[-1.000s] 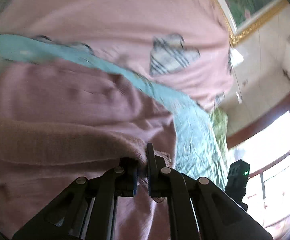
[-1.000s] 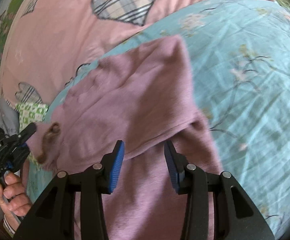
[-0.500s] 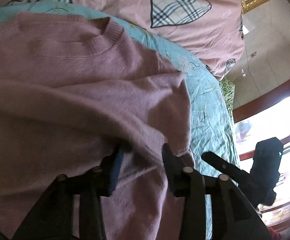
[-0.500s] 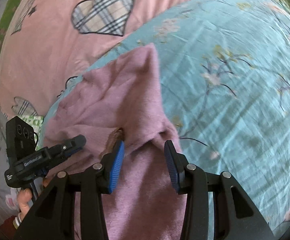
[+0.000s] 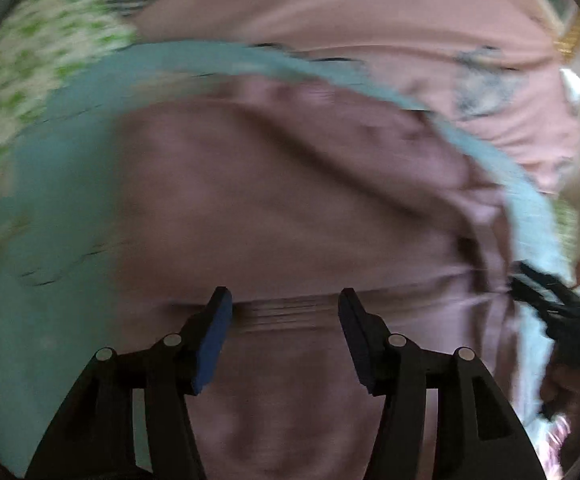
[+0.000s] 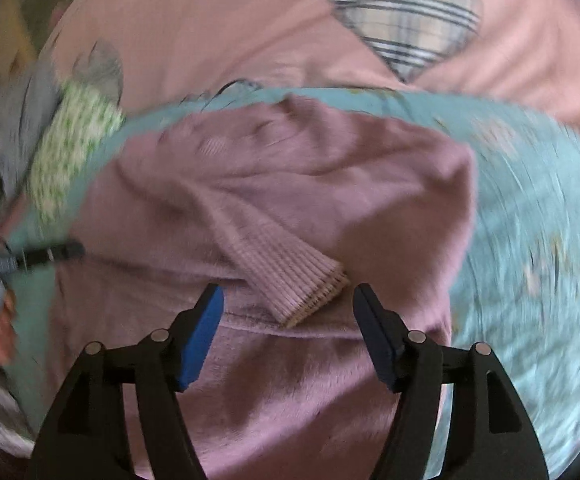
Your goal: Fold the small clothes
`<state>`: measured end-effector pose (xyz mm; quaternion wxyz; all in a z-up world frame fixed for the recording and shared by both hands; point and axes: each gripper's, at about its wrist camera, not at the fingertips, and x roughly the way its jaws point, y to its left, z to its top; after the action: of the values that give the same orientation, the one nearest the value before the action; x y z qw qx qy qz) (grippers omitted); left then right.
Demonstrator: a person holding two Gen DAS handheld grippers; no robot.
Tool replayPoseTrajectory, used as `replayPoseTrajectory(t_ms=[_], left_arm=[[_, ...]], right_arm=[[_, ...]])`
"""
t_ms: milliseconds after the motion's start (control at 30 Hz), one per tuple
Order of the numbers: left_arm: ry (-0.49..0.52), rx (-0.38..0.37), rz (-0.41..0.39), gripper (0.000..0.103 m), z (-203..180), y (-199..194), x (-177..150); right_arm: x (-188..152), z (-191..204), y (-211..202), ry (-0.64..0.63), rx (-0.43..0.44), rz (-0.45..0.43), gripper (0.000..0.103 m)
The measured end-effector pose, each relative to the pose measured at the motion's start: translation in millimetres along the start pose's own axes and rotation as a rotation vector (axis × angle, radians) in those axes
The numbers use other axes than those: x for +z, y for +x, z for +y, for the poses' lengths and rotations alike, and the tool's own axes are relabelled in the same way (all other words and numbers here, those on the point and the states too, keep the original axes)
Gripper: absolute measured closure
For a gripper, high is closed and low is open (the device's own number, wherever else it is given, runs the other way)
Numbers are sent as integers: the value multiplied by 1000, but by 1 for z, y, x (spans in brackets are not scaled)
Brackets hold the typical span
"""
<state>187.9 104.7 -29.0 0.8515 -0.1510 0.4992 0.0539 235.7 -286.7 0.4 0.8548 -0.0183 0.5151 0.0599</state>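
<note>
A small mauve knit sweater (image 6: pixel 290 200) lies on a teal floral sheet (image 6: pixel 529 240). One sleeve is folded across the body, its ribbed cuff (image 6: pixel 301 276) lying near the middle. My right gripper (image 6: pixel 288 332) is open and empty, just above the sweater below that cuff. My left gripper (image 5: pixel 286 332) is open and empty over the sweater (image 5: pixel 290 208); this view is blurred. The left gripper also shows at the left of the right wrist view (image 6: pixel 30 258), and the right gripper at the right of the left wrist view (image 5: pixel 549 300).
A pink quilt (image 6: pixel 250 28) with plaid heart patches (image 6: pixel 409 20) lies behind the sheet. A green-and-white patterned cloth (image 6: pixel 70 148) sits at the far left edge of the bed (image 5: pixel 30 80).
My left gripper let go of the sleeve it held and now stands open. The sleeve now lies folded across the sweater. Both cameras are moving, blurring the views.
</note>
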Motion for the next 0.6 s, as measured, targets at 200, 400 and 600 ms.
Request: replayPoseTrajectory(t_ms=[200, 400, 600], left_arm=[[-71, 92, 19, 47, 44, 17, -10], [-40, 147, 3, 48, 44, 29, -3], [-54, 141, -5, 52, 49, 28, 3]], right_arm=[[9, 19, 29, -188, -105, 11, 35], [17, -5, 46, -78, -35, 72, 89], [51, -79, 1, 430, 394, -17, 92]])
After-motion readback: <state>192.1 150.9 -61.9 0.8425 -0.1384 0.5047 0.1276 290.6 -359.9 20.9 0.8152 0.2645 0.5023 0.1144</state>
